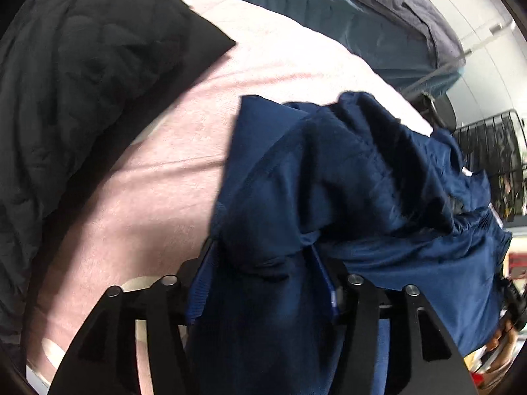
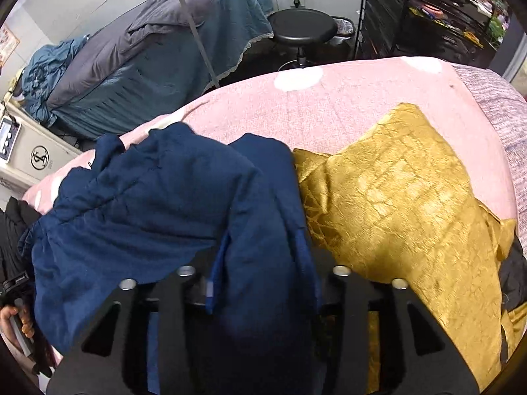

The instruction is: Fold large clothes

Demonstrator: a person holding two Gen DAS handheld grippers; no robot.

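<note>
A navy blue garment [image 1: 346,181] hangs bunched between both grippers above a pink bedsheet [image 1: 164,131]. My left gripper [image 1: 263,256] is shut on a fold of the navy garment, which drapes over its fingers and hides the tips. My right gripper [image 2: 260,256] is shut on another fold of the same garment [image 2: 158,204], which covers its fingers too. The cloth is lifted and crumpled, sagging between the two grips.
A black quilted garment [image 1: 66,98] lies at the left on the bed. A gold patterned cloth [image 2: 405,204] lies at the right on the pink sheet [image 2: 346,98]. Beyond stand a second bed with teal cover [image 2: 164,65], a black stool [image 2: 303,29] and dark shelving [image 2: 428,16].
</note>
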